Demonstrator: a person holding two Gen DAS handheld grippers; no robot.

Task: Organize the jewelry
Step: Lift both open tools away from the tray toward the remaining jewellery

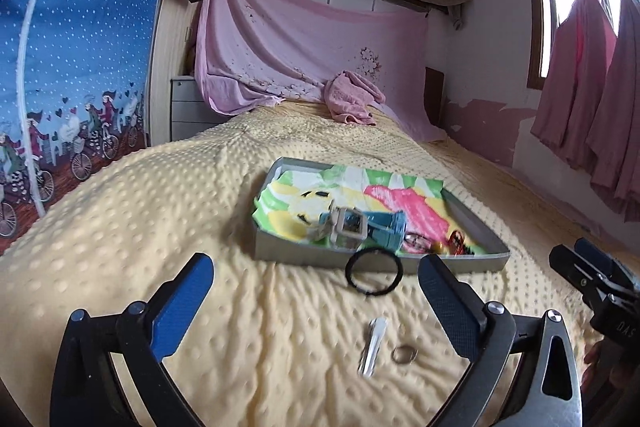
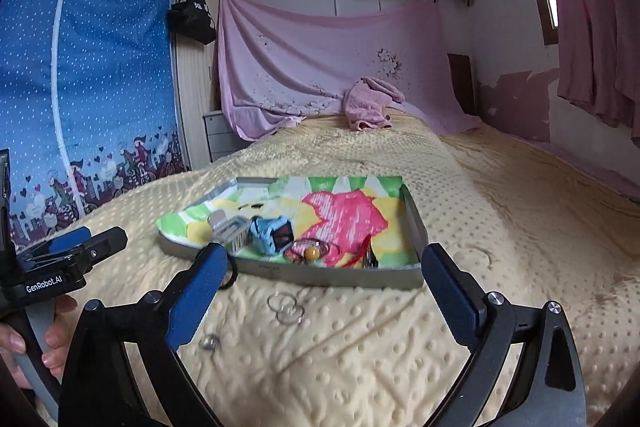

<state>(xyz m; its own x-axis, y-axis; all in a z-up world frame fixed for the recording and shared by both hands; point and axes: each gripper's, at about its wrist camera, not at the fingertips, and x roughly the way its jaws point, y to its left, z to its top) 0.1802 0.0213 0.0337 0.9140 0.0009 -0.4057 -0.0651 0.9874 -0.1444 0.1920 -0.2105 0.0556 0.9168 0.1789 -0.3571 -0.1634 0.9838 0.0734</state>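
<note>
Right wrist view: black hair tie (image 2: 229, 277) mostly hidden behind right gripper's left finger (image 2: 196, 297), only an arc visible. Left gripper (image 2: 86, 241) cut off at 9 o'clock edge. Small ring (image 2: 209, 342) too blurred to identify. Left wrist view: right gripper (image 1: 576, 259) clipped at 3 o'clock; tray (image 1: 360, 261) contents motion-blurred.

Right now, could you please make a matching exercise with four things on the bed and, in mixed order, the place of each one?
Things:
1. black hair tie
2. silver hair clip
3. blue watch
4. pink towel

Places:
A. inside the grey tray
B. at the far end of the bed
C. on the blanket, against the tray's front wall
D. on the blanket, beside a small ring

Pairs: 1-C, 2-D, 3-A, 4-B
</note>
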